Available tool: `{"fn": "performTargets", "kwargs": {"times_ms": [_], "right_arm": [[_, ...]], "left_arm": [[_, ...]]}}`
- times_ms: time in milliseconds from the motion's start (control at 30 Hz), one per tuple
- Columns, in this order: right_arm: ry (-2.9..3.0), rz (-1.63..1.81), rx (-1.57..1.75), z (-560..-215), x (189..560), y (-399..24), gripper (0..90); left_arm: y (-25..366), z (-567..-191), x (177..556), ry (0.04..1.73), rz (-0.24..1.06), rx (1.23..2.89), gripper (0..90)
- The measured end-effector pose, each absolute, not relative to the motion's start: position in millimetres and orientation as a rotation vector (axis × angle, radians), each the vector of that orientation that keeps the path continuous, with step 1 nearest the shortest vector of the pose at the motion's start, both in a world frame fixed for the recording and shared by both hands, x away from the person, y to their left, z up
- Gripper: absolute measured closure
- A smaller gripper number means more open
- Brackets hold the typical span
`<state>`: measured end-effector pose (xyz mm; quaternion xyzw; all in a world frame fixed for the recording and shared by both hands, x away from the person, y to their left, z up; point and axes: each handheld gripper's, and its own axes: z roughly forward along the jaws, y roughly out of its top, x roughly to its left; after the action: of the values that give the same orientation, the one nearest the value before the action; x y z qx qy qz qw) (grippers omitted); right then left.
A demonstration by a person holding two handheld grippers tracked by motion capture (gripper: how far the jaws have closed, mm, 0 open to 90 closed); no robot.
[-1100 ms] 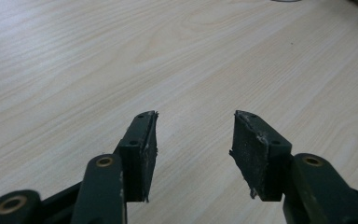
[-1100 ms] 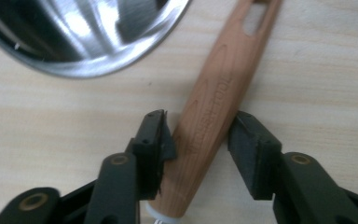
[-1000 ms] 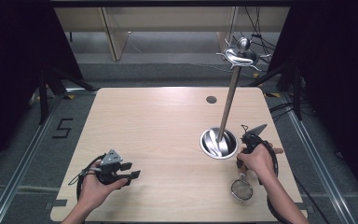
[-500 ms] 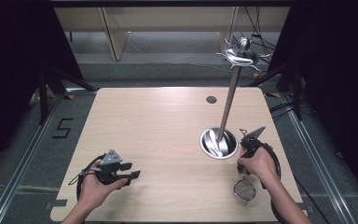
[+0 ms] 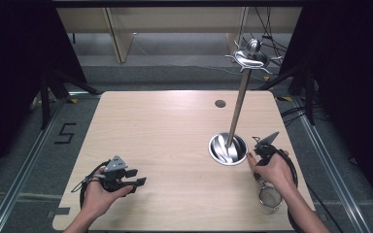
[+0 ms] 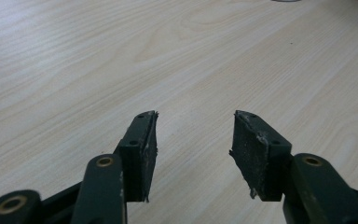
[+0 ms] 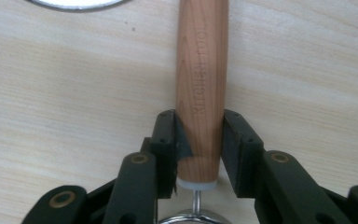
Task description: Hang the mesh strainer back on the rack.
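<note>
The stand (image 5: 228, 148) sits toward the desk's (image 5: 165, 131) right edge; the strainer (image 5: 270, 196) lies near its front right corner, seemingly flat.

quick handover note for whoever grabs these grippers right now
Right gripper: jaws shut on the wooden handle of the small metal mesh strainer, which lies on the pale wooden table, mesh end toward the person.
Left gripper: open, empty, low over the table.
Steel hook stand with round base is just ahead of the right gripper.
Done: strainer gripped. Left: probably lifting it to a hook.
</note>
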<state>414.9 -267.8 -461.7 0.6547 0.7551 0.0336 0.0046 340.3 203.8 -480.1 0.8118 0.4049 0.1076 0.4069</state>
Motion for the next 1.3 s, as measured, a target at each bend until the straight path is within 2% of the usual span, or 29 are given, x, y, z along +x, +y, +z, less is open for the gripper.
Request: {"fn": "performTargets", "kwargs": {"times_ms": [433, 500, 867, 1300], "right_arm": [[2.353, 0.369, 1.977, -454.2, 396.1, -282.6, 69.1], [2.375, 0.329, 1.888, -450.3, 393.9, -287.1, 69.1], [2.383, 0.677, 1.586, -439.0, 368.9, -304.5, 69.1], [2.275, 0.909, 1.448, -434.7, 341.8, -312.5, 69.2]], "left_arm": [[203.6, -480.6, 340.4, 1.02, 0.267, 2.045, 49.1], [203.8, -480.7, 340.7, 1.018, 0.267, 2.048, 49.1], [204.7, -480.3, 341.1, 1.002, 0.28, 2.064, 49.1], [205.2, -480.0, 341.0, 1.007, 0.282, 2.059, 49.1]]}}
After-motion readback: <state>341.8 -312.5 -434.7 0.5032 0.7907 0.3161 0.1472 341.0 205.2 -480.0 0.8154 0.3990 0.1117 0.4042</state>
